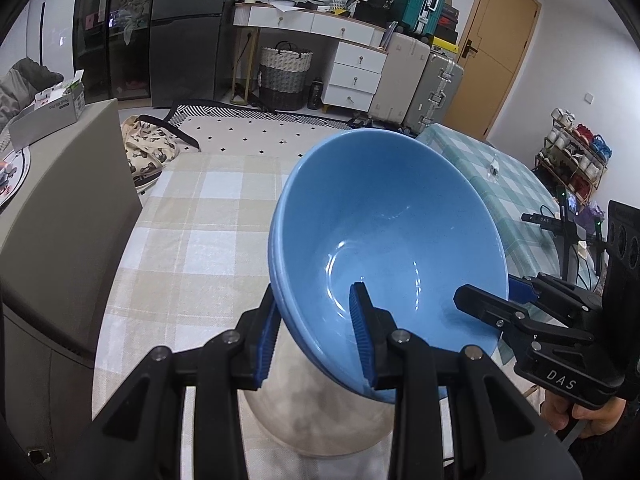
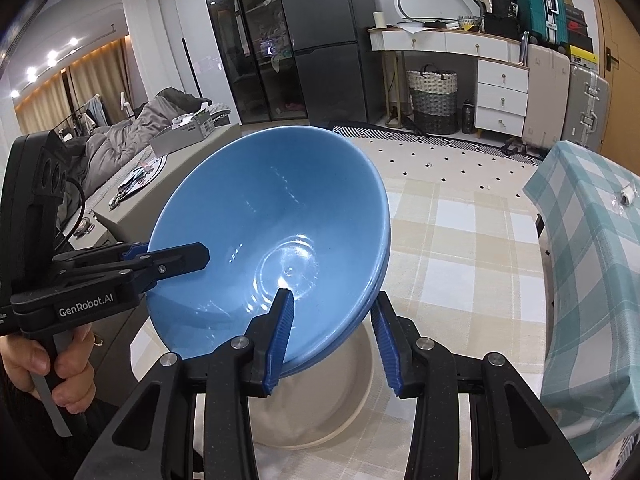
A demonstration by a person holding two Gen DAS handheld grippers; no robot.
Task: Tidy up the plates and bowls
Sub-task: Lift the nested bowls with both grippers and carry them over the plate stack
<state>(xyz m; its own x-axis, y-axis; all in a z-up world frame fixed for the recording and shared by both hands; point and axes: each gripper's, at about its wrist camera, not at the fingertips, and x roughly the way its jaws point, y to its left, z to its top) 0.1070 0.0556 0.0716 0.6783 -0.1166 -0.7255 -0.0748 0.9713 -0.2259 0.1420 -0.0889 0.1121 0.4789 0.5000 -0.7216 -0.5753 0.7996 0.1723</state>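
- Gripping a blue bowl (image 1: 384, 240) by its rim from two sides, both tools at once; bowl tilted, filling the centre of each view.
- Left gripper (image 1: 316, 336) at bottom centre of the left wrist view: fingers partly closed on the near rim, one blue pad (image 1: 362, 328) inside the bowl, the other against the outer wall.
- Right gripper (image 2: 334, 340) at bottom centre of the right wrist view: likewise straddling the rim, inner pad (image 2: 280, 340) lying on the glossy inside; outer pad close to the wall, contact hard to judge.
- Held above a pale beige bowl (image 2: 320, 400) standing on the beige checked tablecloth (image 2: 460, 260), just beneath the blue one; touching or apart, cannot tell.
- Seen at lower right of the left view: the other tool's fingers clamped over the far rim, a hand (image 1: 580, 416) below.
- Seen at left edge of the right view: the opposite tool marked GenRobot.AI, gripped by a hand (image 2: 48, 368).
- Behind, upper part of both frames: dark cabinet (image 1: 160, 28), woven basket (image 1: 285, 76).
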